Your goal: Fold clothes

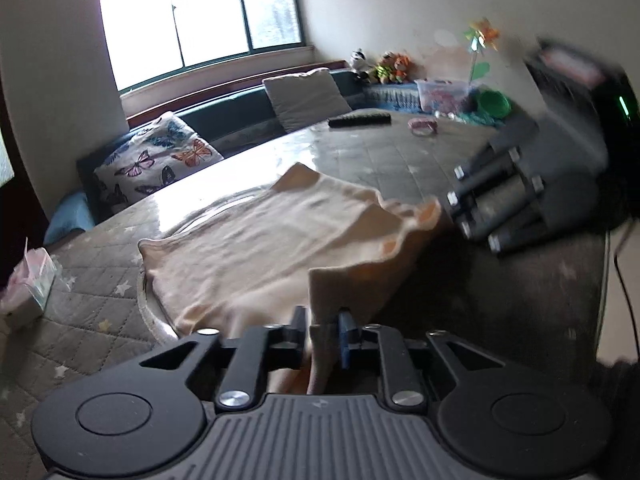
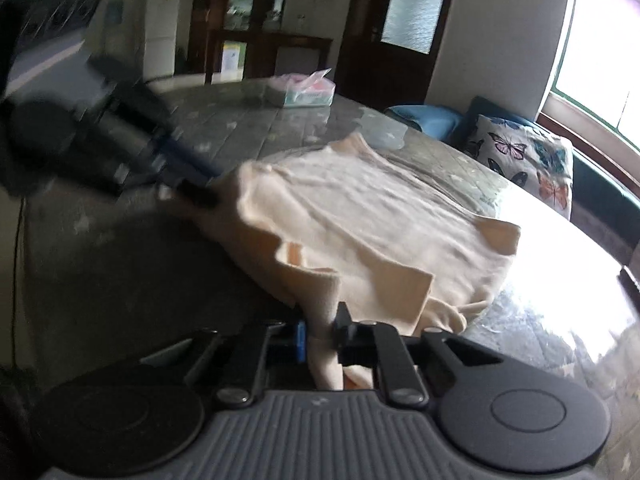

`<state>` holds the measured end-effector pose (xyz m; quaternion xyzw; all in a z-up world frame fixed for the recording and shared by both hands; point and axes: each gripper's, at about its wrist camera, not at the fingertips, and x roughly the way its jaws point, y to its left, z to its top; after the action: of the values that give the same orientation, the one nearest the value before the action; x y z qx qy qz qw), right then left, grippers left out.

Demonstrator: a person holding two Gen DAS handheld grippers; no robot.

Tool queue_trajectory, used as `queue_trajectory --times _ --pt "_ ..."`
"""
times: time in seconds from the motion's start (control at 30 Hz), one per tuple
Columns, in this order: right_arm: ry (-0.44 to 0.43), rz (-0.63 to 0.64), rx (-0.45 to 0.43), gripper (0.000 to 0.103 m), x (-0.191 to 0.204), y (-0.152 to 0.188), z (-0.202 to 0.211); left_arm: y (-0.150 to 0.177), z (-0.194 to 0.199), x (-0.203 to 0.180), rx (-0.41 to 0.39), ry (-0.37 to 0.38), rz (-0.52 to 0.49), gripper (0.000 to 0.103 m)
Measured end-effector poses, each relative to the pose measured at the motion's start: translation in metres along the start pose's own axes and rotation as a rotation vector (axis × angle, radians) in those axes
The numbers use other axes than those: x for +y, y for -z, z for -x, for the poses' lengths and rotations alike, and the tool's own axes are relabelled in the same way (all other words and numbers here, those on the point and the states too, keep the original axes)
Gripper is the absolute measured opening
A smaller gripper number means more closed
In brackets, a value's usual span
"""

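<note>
A cream garment [image 1: 272, 240] lies spread on the round table [image 1: 92, 288], with its near edge lifted off the surface. My left gripper [image 1: 322, 324] is shut on a fold of that edge, and fabric hangs down between its fingers. In the right wrist view the same garment [image 2: 380, 208] stretches away across the table. My right gripper [image 2: 322, 328] is shut on another bunch of the near edge. The left gripper [image 2: 204, 196] shows blurred at the garment's left corner. The right gripper [image 1: 450, 210] shows at the garment's right corner in the left wrist view.
A tissue pack [image 1: 28, 288] sits at the table's left edge. At the far side lie a dark remote [image 1: 359, 120] and a pink tape roll [image 1: 423, 126]. A butterfly cushion [image 1: 156, 160] and a grey cushion [image 1: 304, 98] rest on the bench behind.
</note>
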<state>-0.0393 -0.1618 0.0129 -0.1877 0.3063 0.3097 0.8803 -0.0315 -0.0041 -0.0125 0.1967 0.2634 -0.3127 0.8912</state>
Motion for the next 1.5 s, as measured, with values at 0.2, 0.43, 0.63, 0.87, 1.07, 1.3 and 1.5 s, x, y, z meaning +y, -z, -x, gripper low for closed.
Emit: queue_trajectory --times 0.2,0.43,0.63,0.87,1.07,1.3,1.5 --pt "0.005 -0.060 -0.038 0.010 -0.001 -0.009 0.012 0.024 0.002 -0.014 0.038 -0.075 -0.072 0.047" --pt "0.018 -0.128 -0.065 0.010 -0.006 -0.021 0.020 0.034 -0.004 -0.022 0.023 -0.166 -0.123 0.053" --pt "0.026 -0.141 -0.083 0.010 -0.002 -0.025 0.029 0.037 -0.005 -0.025 0.008 -0.180 -0.162 0.017" --pt "0.025 -0.134 -0.098 0.009 0.007 -0.021 0.052 0.027 0.053 -0.030 -0.049 -0.111 -0.143 0.008" --pt "-0.034 -0.176 -0.128 0.009 0.020 -0.017 0.104 0.011 0.110 -0.031 -0.100 -0.043 -0.087 0.008" --pt "-0.053 -0.205 -0.134 0.009 0.009 -0.027 0.108 -0.017 0.079 -0.005 -0.103 -0.058 -0.039 0.008" --pt "-0.041 -0.279 -0.091 0.009 -0.037 -0.045 0.068 -0.040 0.019 0.034 -0.037 -0.045 0.027 0.008"
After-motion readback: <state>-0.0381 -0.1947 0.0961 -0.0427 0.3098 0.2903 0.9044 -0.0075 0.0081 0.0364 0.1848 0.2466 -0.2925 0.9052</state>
